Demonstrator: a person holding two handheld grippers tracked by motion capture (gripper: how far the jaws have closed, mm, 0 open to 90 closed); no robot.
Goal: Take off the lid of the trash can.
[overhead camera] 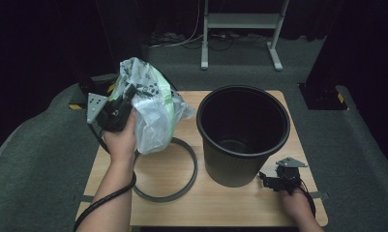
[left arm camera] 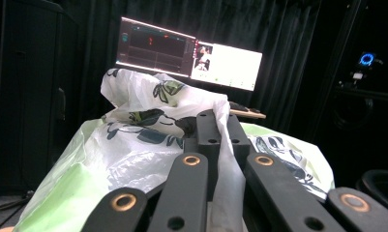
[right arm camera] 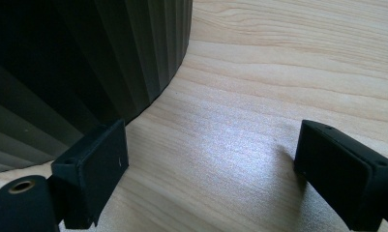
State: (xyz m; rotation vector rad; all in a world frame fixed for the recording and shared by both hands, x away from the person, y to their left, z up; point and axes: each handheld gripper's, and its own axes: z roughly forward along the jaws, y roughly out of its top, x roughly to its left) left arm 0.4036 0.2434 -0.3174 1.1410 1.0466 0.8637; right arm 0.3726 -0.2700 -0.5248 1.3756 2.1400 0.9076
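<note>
On the light wooden table (overhead camera: 220, 198), your left gripper (overhead camera: 128, 94) clamps the crumpled white-and-green plastic bag (overhead camera: 153, 108) beside the black ribbed plastic bin (overhead camera: 242, 135); your right gripper (overhead camera: 271, 181) rests wide-jawed, empty.

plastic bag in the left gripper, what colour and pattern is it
The plastic bag is translucent white with pale green parts and a dark leaf-like print, clearest in the left gripper view.
</note>
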